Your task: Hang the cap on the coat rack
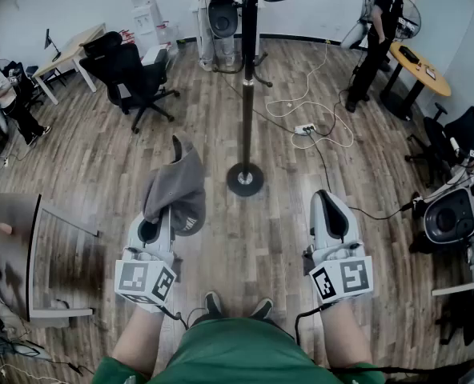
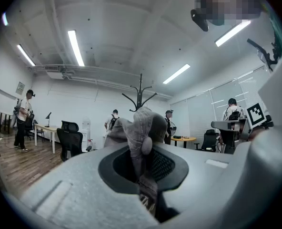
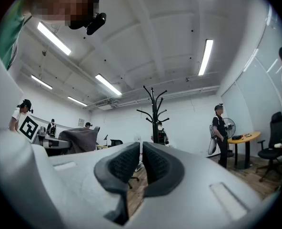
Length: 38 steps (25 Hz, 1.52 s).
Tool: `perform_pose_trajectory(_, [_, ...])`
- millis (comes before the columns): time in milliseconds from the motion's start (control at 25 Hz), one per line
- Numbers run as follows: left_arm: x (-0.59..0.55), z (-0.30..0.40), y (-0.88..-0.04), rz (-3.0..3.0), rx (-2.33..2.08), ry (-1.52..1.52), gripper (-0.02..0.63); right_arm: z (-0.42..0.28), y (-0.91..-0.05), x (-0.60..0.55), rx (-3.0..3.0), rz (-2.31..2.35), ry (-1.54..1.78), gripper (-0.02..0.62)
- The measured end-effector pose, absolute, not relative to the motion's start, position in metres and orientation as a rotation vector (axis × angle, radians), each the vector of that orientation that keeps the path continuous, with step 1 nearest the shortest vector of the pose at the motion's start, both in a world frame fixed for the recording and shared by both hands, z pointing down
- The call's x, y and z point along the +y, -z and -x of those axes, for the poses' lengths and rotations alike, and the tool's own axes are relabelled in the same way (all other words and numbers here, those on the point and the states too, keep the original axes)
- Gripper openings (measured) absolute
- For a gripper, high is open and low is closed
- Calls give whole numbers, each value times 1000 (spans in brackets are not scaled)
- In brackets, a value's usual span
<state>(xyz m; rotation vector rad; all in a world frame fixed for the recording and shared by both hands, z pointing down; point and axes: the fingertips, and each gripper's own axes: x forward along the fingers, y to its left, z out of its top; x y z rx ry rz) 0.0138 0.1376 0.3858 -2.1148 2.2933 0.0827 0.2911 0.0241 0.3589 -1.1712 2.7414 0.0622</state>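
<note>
Cap (image 1: 177, 184) soft, light, floppy; pinched by fabric edge in left gripper (image 1: 167, 213), near left of rack (image 1: 247, 94). Limp cloth sags; likely steadier held near brim. Right gripper (image 1: 327, 198) empty, jaws nearly together

Grey cap (image 1: 177, 186), black coat rack (image 1: 247, 94), brown plank floor (image 1: 281, 238), green shorts (image 1: 237, 360)

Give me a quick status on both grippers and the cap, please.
Left gripper shut on cap. Right gripper shut, empty. Cap not yet hung; coat rack ahead, nothing in between.
</note>
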Motion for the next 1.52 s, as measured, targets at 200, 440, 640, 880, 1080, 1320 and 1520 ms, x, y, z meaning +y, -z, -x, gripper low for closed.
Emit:
perform_pose_trajectory(200, [142, 8, -388, 2148, 2275, -80, 29, -271, -360, 36, 2746, 1197, -59, 21])
perform_pose_trajectory(440, [152, 37, -381, 2156, 2202, -47, 29, -240, -348, 51, 2698, 1196, -32, 20])
perform_pose_trajectory(640, [162, 82, -381, 2194, 2154, -93, 29, -201, -339, 63, 2665, 1261, -61, 20])
perform_pose_trajectory(880, [177, 114, -396, 2242, 2150, -106, 29, -177, -335, 78, 2668, 1319, -81, 20])
perform_pose_trajectory(1080, [180, 129, -410, 2274, 2139, -115, 29, -169, -338, 86, 2652, 1343, -79, 20])
perform_pose_trajectory(1320, [160, 135, -403, 2270, 2124, -141, 29, -158, -334, 70, 2644, 1314, -61, 20])
perform_pose_trajectory(1520, [139, 136, -392, 2248, 2118, -146, 29, -146, -332, 46, 2644, 1240, -51, 18])
